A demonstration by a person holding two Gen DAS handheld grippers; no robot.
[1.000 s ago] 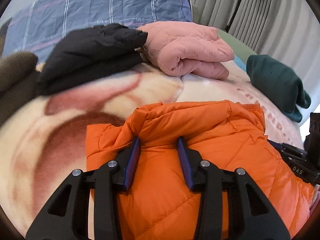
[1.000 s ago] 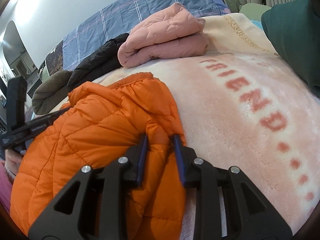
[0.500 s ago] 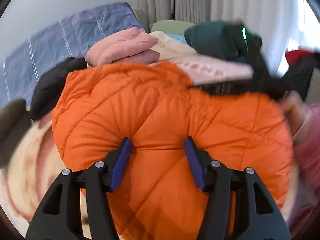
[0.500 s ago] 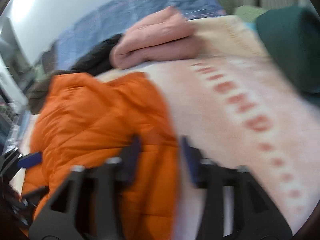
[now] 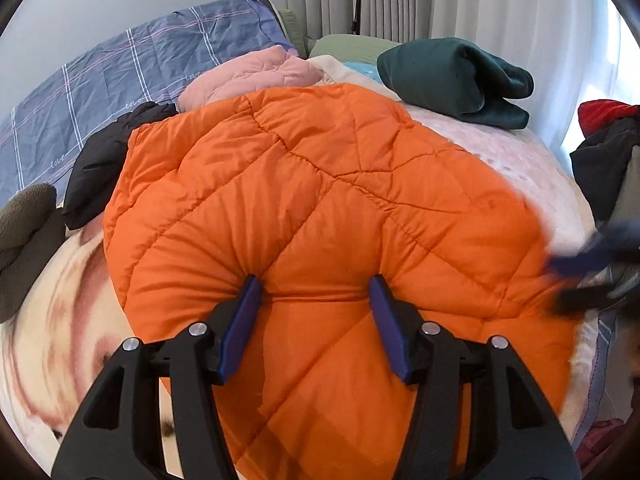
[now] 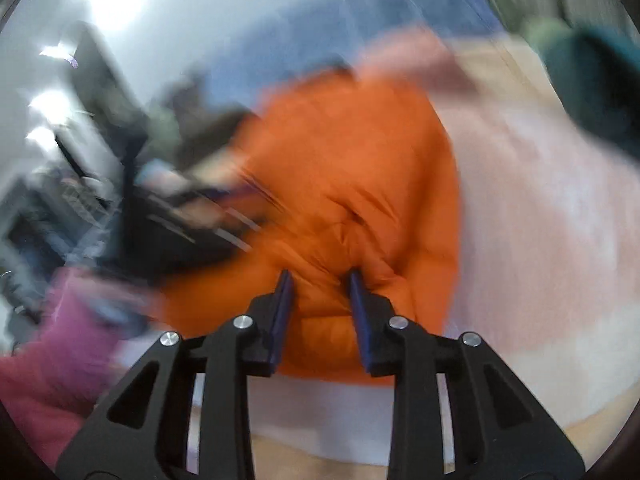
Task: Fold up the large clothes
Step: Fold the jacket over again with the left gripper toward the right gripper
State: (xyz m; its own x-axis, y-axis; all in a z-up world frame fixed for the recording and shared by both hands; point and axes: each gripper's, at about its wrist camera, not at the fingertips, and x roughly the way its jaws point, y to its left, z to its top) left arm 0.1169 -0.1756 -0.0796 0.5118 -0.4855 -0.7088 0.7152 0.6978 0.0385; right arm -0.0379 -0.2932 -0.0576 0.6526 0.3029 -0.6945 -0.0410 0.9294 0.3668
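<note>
Orange quilted puffer jacket (image 5: 320,208) lay bunched in the middle of the bed (image 5: 520,152), on a pale fleece blanket (image 6: 540,220), nearest the cameras. Judged light, soft and springy, with a slick shell: it would probably puff back open and slide out of a shallow pinch. Best hold looked like a deep bite of doubled fabric at a hem or seam edge, not the padded middle.

Left tongs (image 5: 316,312) stood about half open, pads pressed against a wide roll of the jacket's near edge, fabric bulging between them, so it read as a grip. Right tongs (image 6: 318,284) were closing on a narrower fold at the jacket's right edge; that view was badly motion-blurred, but orange fabric sat pinched between the pads.

Counts: one orange jacket, two tongs. Other garments on the bed: one pink quilted piece (image 5: 248,76), one black jacket (image 5: 100,160), one dark green folded garment (image 5: 452,76), one olive fleece (image 5: 28,232) at the left edge. One blue checked pillow (image 5: 100,92) at the head. Dark and red clothes (image 5: 604,148) piled at far right, number unclear.
</note>
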